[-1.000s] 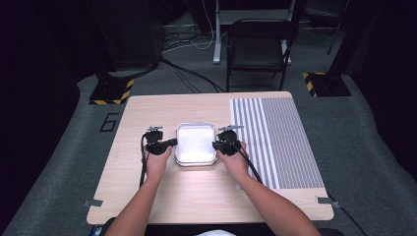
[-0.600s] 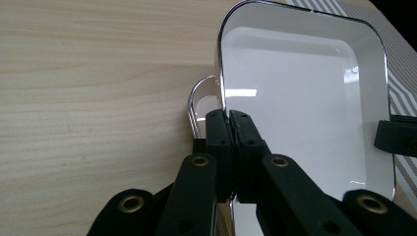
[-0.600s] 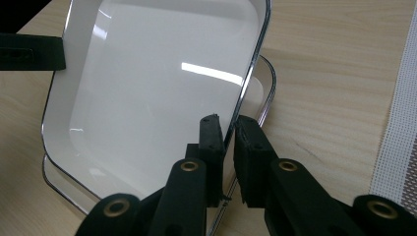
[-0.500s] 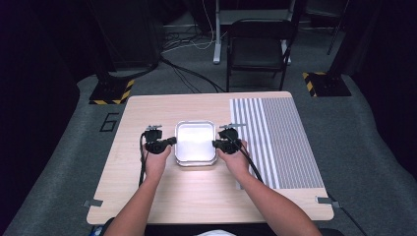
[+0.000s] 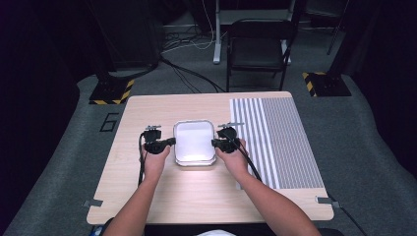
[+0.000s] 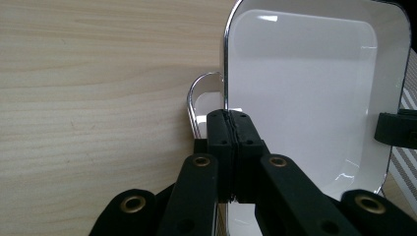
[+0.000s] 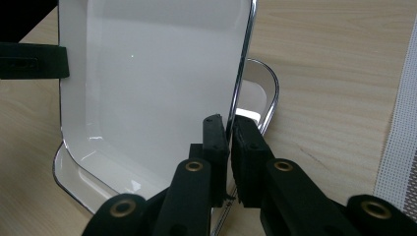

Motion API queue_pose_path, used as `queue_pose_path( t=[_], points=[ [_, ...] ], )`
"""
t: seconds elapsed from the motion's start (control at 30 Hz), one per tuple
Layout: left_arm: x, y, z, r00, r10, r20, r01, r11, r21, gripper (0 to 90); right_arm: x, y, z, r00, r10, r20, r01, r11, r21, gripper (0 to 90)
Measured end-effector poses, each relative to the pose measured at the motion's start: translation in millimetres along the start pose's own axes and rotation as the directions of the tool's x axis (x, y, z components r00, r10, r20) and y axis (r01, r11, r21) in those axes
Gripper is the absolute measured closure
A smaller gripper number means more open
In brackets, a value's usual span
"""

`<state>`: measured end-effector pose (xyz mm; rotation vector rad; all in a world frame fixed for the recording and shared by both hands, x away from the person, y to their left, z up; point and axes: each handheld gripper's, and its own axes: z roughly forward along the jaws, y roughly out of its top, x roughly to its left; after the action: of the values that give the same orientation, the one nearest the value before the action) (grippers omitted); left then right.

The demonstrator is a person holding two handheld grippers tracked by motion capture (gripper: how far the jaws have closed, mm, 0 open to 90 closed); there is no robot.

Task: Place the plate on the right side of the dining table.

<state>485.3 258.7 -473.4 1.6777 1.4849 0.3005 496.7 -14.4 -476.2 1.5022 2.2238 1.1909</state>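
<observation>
Light falls from above onto the bench (image 5: 196,191), which is bright, while the floor and room around it sink into near black. The white tray (image 5: 194,142) is overexposed in the high view, its surface washed out. That view is soft and slightly blurred. In both gripper views the tray shows small glare spots and a shining metal rim, and the nearest black fingers (image 6: 231,147) look blurred.

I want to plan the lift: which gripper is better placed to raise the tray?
Neither alone: left gripper and right gripper are each shut on opposite rims of the tray, so both lift together.
</observation>
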Motion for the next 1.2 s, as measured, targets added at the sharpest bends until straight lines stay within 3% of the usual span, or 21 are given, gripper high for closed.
queue_pose_path(
  t=[0.3,0.63,0.77,1.2],
  points=[
    [1.5,-4.6,2.0,0.9997,-0.003,0.023,0.003,1.0,-0.007,86.3,-0.2,-5.4,0.9,0.9999,-0.005,0.016,0.006,1.0,-0.029,85.7],
    [-2.3,-15.1,1.9,0.9994,0.028,0.019,-0.028,0.9994,0.019,80.0,-0.8,-9.1,1.2,0.9995,-0.011,0.03,0.013,0.999,-0.052,87.1],
    [-6.2,-18.5,2.1,0.9991,0.041,0.007,-0.041,0.9987,0.029,83.2,-1.4,-10.1,1.2,0.9996,-0.006,0.028,0.007,0.999,-0.05,87.2],
    [-8.6,-10.5,0.4,0.9999,0.016,0.0,-0.016,0.9997,0.021,87.2,-2.7,-5.7,-4.0,0.9996,0.027,0.005,-0.027,0.999,-0.044,88.0]
  ],
)
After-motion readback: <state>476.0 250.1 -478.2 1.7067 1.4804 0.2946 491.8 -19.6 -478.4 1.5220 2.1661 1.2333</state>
